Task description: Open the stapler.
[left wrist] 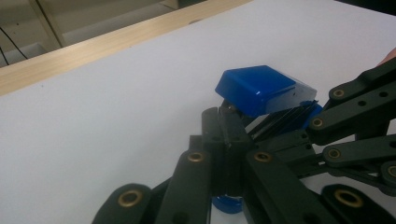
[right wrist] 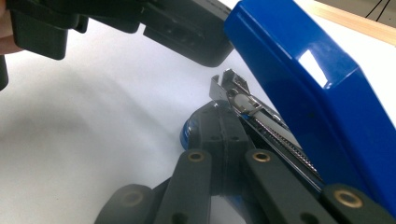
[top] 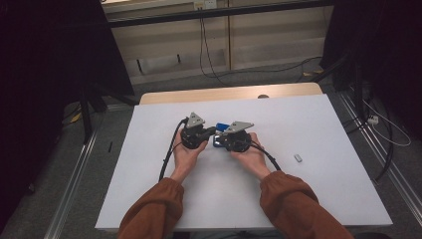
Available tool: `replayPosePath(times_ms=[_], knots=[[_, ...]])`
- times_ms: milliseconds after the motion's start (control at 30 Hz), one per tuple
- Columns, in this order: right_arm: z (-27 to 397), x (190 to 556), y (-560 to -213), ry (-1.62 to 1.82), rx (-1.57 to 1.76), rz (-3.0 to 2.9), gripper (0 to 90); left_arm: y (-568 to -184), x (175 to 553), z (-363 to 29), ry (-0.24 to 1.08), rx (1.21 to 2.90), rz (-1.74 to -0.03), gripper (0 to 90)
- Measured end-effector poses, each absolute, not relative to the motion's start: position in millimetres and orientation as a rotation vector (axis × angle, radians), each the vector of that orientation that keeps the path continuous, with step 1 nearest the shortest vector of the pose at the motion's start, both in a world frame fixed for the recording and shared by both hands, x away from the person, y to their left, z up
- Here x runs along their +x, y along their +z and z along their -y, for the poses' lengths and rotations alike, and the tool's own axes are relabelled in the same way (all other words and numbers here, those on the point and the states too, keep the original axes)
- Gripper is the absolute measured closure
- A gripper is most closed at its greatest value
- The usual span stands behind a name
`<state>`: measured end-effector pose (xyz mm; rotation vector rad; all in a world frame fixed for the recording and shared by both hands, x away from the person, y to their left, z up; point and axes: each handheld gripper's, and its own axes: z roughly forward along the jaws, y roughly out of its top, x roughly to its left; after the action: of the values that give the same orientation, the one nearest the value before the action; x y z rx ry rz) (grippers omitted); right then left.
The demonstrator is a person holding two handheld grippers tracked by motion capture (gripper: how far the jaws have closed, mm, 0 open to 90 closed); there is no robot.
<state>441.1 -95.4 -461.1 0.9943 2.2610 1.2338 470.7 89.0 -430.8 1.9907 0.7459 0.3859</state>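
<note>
Two tools meet over the middle of the white counter (top: 308, 199), with a blue stapler (top: 221, 127) between them. The stapler's lid is swung up, and its staple channel (right wrist: 273, 133) lies exposed; whether it holds staples is unclear. Its long axis runs roughly nine to three o'clock in the high view. The left tool (top: 211, 131) and right tool (top: 219, 140) both have their jaws together beside the stapler. A small grey piece (top: 298, 158) lies at three o'clock, well apart.

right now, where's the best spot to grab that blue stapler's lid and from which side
Take the blue lid of the stapler by its two long flat sides, near the free front end, coming from above and in front. It is swung up off the metal staple track, so that end stands clear, while the left gripper and right gripper, both shut, crowd the base.
</note>
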Motion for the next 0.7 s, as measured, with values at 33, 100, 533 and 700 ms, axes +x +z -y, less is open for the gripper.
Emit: replayPosePath(times_ms=[33, 100, 533, 700], knots=[[95.4, 441.0, -461.1, 1.233, 0.993, -2.261, 90.0, -430.3, 470.5, -89.0, 0.384, 1.99, -0.746, 90.0], [95.8, 441.2, -461.1, 1.237, 0.997, -2.262, 90.0, -428.7, 470.1, -88.8, 0.373, 1.98, -0.745, 90.0], [101.3, 439.7, -459.7, 1.21, 0.995, -2.265, 90.0, -423.3, 468.7, -86.3, 0.369, 1.954, -0.729, 90.0], [101.3, 439.7, -459.6, 1.21, 0.998, -2.264, 90.0, -423.3, 469.7, -86.6, 0.364, 1.955, -0.727, 90.0]])
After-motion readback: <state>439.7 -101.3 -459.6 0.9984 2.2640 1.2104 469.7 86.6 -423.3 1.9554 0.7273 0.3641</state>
